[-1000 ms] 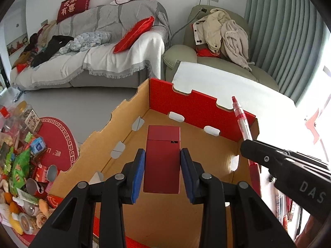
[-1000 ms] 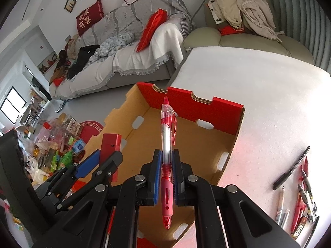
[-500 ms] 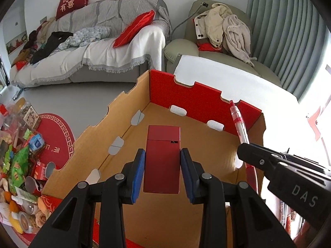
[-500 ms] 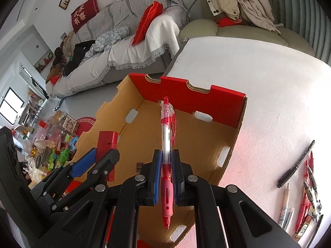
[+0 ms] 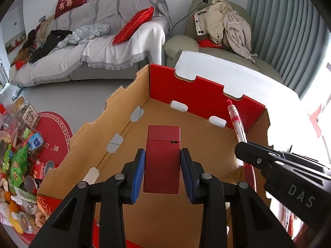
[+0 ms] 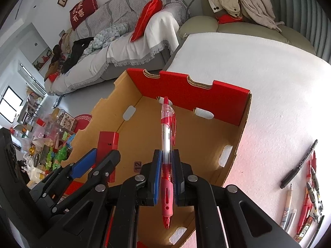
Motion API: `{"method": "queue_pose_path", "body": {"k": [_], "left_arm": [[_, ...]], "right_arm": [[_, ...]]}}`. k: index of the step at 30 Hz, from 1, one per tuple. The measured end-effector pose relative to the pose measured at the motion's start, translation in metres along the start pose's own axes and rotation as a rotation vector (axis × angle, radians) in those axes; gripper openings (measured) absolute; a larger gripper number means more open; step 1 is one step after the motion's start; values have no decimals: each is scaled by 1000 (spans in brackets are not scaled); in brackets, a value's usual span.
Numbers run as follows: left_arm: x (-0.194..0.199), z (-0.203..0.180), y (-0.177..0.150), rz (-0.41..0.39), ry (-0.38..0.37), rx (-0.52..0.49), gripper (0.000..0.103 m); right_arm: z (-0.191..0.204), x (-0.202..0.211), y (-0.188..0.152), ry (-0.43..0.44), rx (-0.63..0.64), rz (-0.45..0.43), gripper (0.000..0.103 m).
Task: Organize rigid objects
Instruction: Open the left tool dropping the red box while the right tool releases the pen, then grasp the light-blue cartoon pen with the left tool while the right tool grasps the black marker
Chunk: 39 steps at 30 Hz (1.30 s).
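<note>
My left gripper (image 5: 162, 172) is shut on a dark red rectangular box (image 5: 162, 157) and holds it over the open cardboard box (image 5: 194, 86), which has red outer walls and a brown inside. My right gripper (image 6: 166, 175) is shut on a red and clear pen (image 6: 168, 144), held lengthwise above the same cardboard box (image 6: 206, 97). The right gripper with the pen (image 5: 235, 119) shows at the right of the left wrist view. The left gripper with the red box (image 6: 107, 142) shows at the left of the right wrist view.
The cardboard box stands at the left edge of a white table (image 6: 269, 78). Several pens and markers (image 6: 300, 163) lie on the table at the right. A sofa (image 5: 93, 47) and armchair (image 5: 217, 33) are behind; snacks and clutter (image 5: 18, 155) sit on the floor at left.
Both grippers have moved forward and slightly lower over the cardboard box, still holding the red box and the pen. The box's inside fills more of both views.
</note>
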<state>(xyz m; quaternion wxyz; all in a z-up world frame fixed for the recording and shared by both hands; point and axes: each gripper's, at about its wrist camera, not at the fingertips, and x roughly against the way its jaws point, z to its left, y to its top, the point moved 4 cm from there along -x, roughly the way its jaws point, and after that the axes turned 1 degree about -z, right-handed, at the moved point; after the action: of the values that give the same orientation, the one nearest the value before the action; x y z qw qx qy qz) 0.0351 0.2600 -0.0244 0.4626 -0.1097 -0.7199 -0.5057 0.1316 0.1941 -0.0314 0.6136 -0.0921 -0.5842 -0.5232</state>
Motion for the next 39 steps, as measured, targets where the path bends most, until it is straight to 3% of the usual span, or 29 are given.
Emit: {"method": "queue_pose_path", "body": {"k": [18,19,20,22,24,26,31,32,33,34,39], "left_arm": [[-22,-7,-11,85,18,-43,39],[-22,-7,-12,87,24,-43,47],[-22,-7,-12,86,29,-44,63],[-20,-8,-11,76,29,-43,81],[-17,-9,-11,66,9,-38,86],[-18,-8,-11,83,-34,-14,103],[-10,-5,-9,74,-97,31,103],[-5,-7,-9,64,-100,30,103],[2,-11,-9,56,-108,29,103],[9,-17,-10,51,-131,25,103],[47,-78,-20,20,-236,-70,103]], "right_arm": [[-14,-11,-8,-61,-4,15,11],[-15,-11,-8,-64,-3,17,11],[-16,-11,-8,-59,1,21,11],[-16,-11,-8,-52,6,37,32],[-13,-4,-8,1,9,17,63],[-8,6,-8,-20,22,-25,65],[-10,54,-10,-40,45,-156,65],[-20,68,-16,-46,22,-181,68],[-28,77,-20,-49,-2,-195,84],[-40,86,-26,-53,-28,-210,89],[-124,128,-75,-153,-204,-227,89]]}}
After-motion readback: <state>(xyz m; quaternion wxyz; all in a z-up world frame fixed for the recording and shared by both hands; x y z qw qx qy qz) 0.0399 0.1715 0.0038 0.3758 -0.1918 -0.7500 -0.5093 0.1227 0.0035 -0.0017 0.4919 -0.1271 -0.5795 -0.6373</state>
